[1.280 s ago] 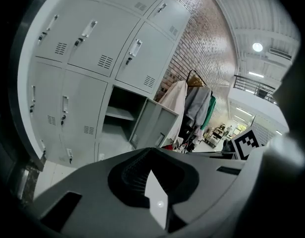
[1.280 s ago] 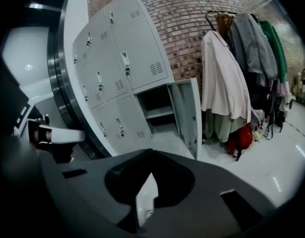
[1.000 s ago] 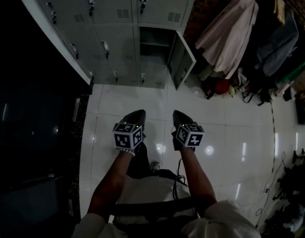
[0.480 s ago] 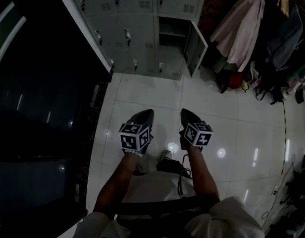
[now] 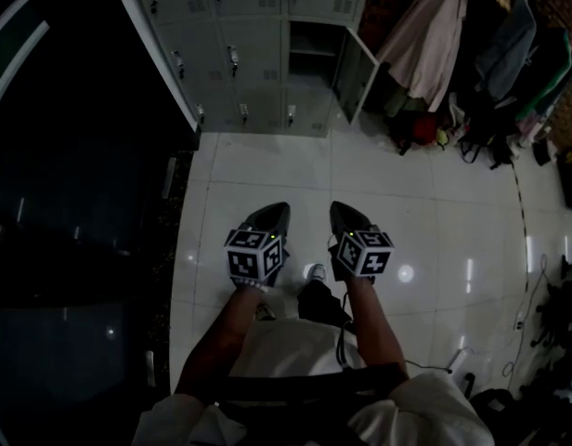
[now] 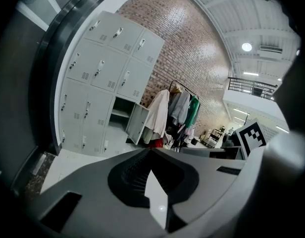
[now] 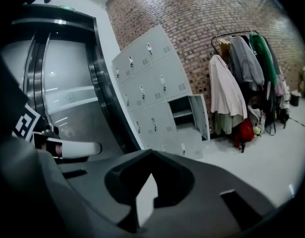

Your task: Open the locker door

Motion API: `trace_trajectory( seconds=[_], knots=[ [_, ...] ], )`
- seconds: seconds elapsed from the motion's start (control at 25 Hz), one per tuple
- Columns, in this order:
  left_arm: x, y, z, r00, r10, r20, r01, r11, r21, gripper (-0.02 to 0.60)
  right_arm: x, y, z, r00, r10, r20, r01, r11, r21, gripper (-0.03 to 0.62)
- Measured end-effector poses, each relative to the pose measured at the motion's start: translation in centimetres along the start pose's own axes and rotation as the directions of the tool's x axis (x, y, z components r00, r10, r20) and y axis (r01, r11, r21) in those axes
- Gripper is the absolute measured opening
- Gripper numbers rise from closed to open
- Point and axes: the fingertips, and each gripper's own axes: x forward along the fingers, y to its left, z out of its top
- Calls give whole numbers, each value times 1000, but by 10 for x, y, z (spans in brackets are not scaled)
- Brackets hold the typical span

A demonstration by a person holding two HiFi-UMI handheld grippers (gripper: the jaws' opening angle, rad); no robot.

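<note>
The left tongs point(image 6: 151, 150) are together, tip against tip, with nothing between them. The right tongs point(image 7: 151, 153) are pressed together and empty as well. In the head view both are held low in front of the person, side by side and about level, pointing forward over the tiled floor point(image 5: 267, 170).

Outward from there, the bank of lockers point(image 5: 240, 26) stands well apart from both tongs, straight ahead across the floor — nothing of it is within their reach. One door point(image 5: 354, 71) in the right-hand column, just above the bottom row, stands open. It is hinged on its right edge and swung out toward the coat rack point(image 5: 425, 35), baring a compartment point(image 5: 312, 49) with a shelf inside. The other doors look shut, each upright with a small latch point(image 5: 233, 60) toward its left edge.

The open compartment lies ahead, roughly between the two tongs and a little nearer the right one, while the shut columns lie ahead and to the left, closer to the left tongs' line. If the open door is the one meant, the task looks done. If a shut one is meant, the move is a walk forward and a pull at the latch side — the door would likely swing rightward, and the tongs would have to part first.
</note>
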Motion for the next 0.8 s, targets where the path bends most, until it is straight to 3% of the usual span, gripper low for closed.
trace_trajectory(
  seconds=[0.36,0.8],
  knots=[
    [-21,-23,-19,996,-89,-24,90,996,29,-2,-43,20,-14,996,-75,46,75,997,-2,8],
    [-19,-19,-3,995,-98,-11,99,994,47,-2,-35,23,1,994,-88,64,89,996,-18,8]
  ],
)
